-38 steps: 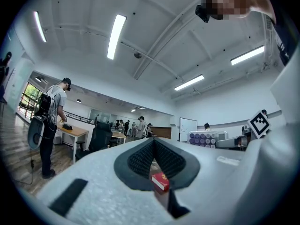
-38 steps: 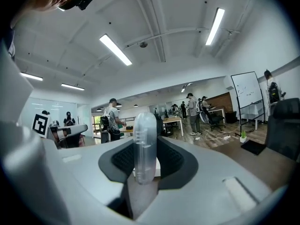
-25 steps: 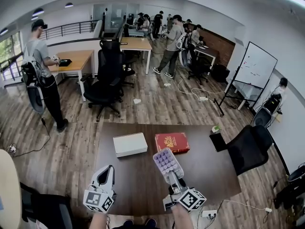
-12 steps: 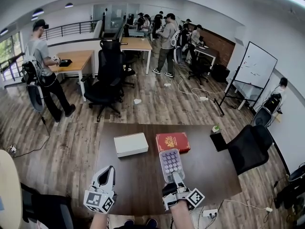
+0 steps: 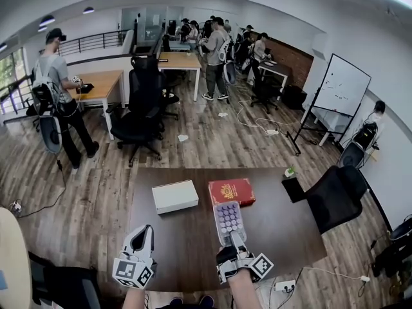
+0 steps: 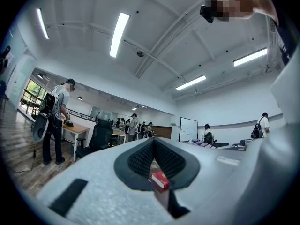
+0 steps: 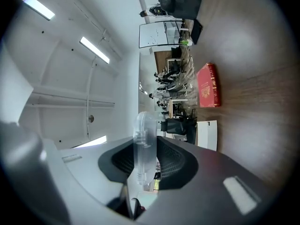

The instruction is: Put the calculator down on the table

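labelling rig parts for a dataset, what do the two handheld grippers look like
The left gripper and right gripper both have pale white shells, with dark ribbed pads lining the jaws. Each carries a cube with black-and-white square markers. No cables show on either.

Left tool (image 5: 146,229) level, jaws together; right tool (image 5: 233,235) near level, jaws mid-grip.

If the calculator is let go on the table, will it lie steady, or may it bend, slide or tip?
Probably stiff: the calculator juts out straight though the right hand-held gripper pinches only its near end. It looks thin and flat, so it should lie steady, not roll. Its plastic shell may slide slightly on the smooth table.
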{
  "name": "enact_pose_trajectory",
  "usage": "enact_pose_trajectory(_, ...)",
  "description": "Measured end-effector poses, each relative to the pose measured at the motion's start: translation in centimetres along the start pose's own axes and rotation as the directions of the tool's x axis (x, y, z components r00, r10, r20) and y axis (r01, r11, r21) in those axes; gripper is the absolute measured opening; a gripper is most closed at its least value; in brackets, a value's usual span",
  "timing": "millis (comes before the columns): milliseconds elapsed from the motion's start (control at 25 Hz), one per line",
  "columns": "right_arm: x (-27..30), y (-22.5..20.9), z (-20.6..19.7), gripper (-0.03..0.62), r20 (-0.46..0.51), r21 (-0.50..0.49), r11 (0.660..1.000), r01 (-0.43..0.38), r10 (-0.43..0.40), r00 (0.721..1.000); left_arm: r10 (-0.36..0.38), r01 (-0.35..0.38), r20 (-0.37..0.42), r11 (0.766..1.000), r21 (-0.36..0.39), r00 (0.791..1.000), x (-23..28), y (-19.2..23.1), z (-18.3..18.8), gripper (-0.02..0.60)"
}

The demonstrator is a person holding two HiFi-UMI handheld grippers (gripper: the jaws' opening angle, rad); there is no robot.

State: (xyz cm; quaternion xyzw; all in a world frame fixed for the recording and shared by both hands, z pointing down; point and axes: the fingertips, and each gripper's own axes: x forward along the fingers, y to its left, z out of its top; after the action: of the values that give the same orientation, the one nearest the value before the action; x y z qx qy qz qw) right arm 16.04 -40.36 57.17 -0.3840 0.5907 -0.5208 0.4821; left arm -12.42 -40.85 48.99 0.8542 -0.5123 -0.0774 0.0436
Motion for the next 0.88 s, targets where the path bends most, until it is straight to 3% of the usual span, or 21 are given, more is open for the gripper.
enact_pose_trajectory(280, -0.3, -7.6, -0.1, 0.117, -0.007, -0.013, 0.993, 0.118, -0.118, 0.993, 0.002, -0.002, 0.008, 1.0, 0.029, 1.0, 0.3, -0.4, -0.4, -0.005)
enact_pose_trajectory(560, -1.4, -16.5, -1.4, 0.116, -0.043, 0.015, 0.968, 0.25, -0.25, 0.967, 0.016, -0.017, 0.021, 1.0, 0.024, 1.0, 0.2, -0.2, -1.3, -0.005)
enact_pose_trajectory(680, -1.2, -19.0, -1.9, 0.117, -0.059, -0.004, 0.965, 0.264, -0.263, 0.963, 0.019, -0.02, 0.027, 0.999, 0.032, 0.999, 0.0, -0.2, -1.7, -0.005)
enact_pose_trajectory(880, -1.0, -23.8, -2.2, 0.117, -0.027, 0.058, 0.965, 0.257, -0.255, 0.966, 0.037, -0.039, 0.029, 0.997, 0.063, 0.999, -0.2, 0.0, -2.0, -0.005)
